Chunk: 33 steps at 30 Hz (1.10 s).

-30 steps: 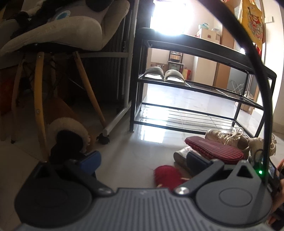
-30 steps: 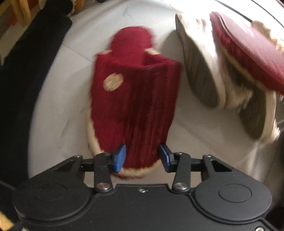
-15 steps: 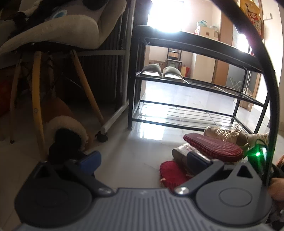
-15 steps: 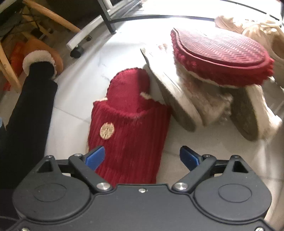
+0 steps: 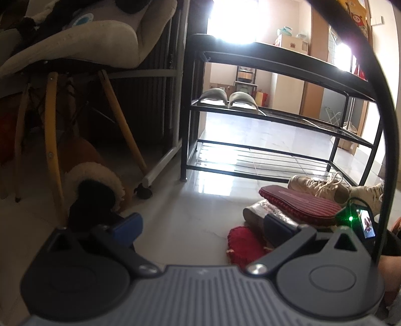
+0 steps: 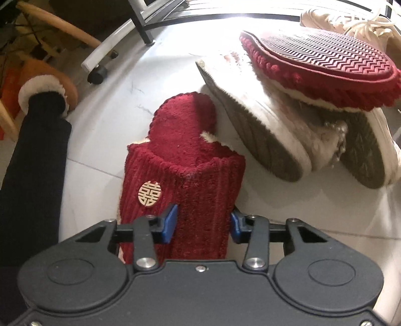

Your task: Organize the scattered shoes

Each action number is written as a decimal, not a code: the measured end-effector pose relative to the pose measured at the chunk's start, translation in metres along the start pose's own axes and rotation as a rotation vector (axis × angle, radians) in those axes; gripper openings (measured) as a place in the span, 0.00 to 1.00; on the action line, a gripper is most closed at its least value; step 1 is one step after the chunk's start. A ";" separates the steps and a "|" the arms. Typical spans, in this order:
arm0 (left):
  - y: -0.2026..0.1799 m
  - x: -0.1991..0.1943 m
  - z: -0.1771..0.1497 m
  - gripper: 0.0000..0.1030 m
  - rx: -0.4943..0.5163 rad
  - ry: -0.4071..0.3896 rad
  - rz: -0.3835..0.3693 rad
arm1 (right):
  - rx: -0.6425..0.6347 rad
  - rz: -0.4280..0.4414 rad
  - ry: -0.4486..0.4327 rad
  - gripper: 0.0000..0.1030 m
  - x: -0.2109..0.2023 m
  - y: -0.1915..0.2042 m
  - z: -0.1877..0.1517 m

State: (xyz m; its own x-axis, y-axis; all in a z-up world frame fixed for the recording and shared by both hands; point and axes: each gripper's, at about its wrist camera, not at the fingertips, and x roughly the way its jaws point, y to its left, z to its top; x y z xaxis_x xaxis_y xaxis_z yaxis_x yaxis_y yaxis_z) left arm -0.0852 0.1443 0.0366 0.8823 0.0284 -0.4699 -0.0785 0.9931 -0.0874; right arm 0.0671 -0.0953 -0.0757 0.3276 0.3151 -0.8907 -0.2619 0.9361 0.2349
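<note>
Both fingers of the right gripper (image 6: 202, 222), spread wide a half-second before, had clamped the red corduroy slipper (image 6: 183, 175) on the floor, ready for lifting; the left gripper (image 5: 200, 225) hung open.

Only legible mark: a round cream badge (image 6: 149, 193) bearing the Chinese double-happiness character 囍, fixed on the upper of the red slipper (image 6: 183, 175) in the right wrist view. A yellow hanging (image 5: 353, 15) at top right of the left wrist view carries red printed figures, too small to read. The small screen (image 5: 367, 224) shows a picture only, no readable text.
</note>
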 end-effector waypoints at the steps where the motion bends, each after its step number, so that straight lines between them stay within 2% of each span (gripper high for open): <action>1: -0.001 -0.002 0.000 1.00 0.005 -0.004 -0.003 | -0.008 -0.004 0.003 0.41 0.002 0.004 -0.001; 13: -0.001 -0.011 0.002 1.00 0.012 -0.014 0.007 | -0.163 -0.005 0.020 0.41 -0.004 0.018 -0.029; 18: -0.003 -0.012 0.003 1.00 0.018 -0.015 -0.001 | -0.276 -0.031 0.019 0.40 -0.006 0.028 -0.038; 21: -0.004 -0.012 0.003 1.00 0.020 -0.016 -0.003 | -0.251 -0.008 0.035 0.40 -0.006 0.028 -0.037; 26: -0.007 -0.010 0.002 1.00 0.025 -0.008 -0.009 | -0.308 0.001 0.033 0.40 -0.007 0.038 -0.041; 33: -0.010 -0.008 0.001 1.00 0.032 -0.005 -0.014 | -0.477 -0.009 0.031 0.40 -0.010 0.052 -0.048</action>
State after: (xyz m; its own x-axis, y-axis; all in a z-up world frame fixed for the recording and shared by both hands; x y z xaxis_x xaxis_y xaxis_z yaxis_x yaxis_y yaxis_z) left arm -0.0910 0.1338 0.0421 0.8855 0.0151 -0.4643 -0.0516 0.9965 -0.0660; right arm 0.0069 -0.0568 -0.0734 0.3069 0.2959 -0.9046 -0.6491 0.7602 0.0284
